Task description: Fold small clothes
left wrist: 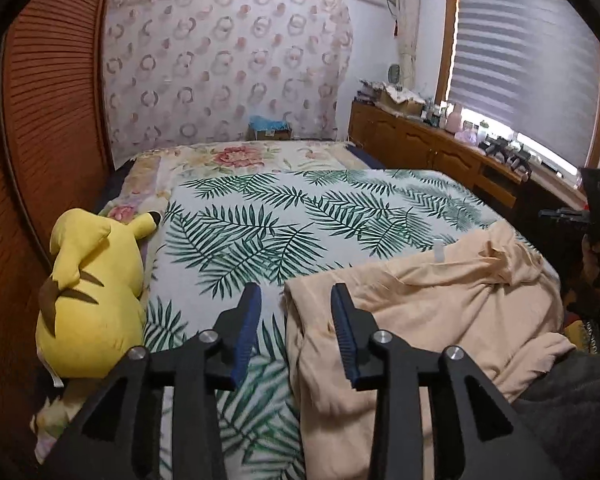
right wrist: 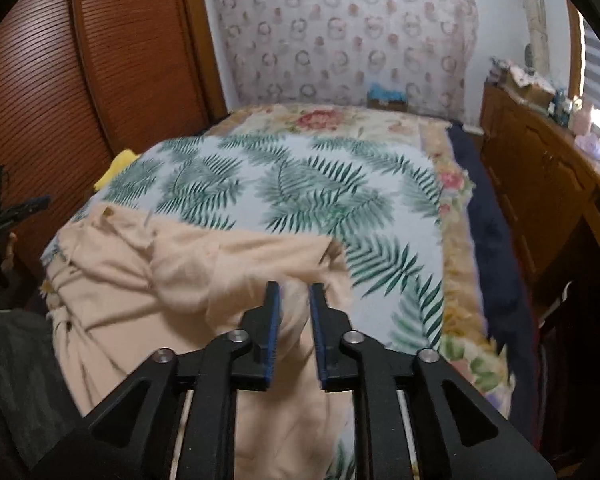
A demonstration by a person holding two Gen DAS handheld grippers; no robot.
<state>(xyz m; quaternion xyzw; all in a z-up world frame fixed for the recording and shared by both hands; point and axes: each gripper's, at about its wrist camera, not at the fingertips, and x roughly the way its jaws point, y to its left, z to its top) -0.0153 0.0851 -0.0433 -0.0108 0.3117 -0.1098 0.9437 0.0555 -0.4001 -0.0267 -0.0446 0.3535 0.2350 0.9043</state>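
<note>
Both claws gape empty: left claw (left wrist: 296,294) beside peach garment (left wrist: 432,312), right claw (right wrist: 294,292) above.

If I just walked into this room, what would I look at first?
Probably the big yellow plush toy, lying at the left edge of the bed, next to the reddish slatted doors. Next, the bedspread with its big green fern leaves, and the peach-coloured garment rumpled on its near side. Up close, the left claw hangs open over the garment's left edge, holding nothing.
</note>
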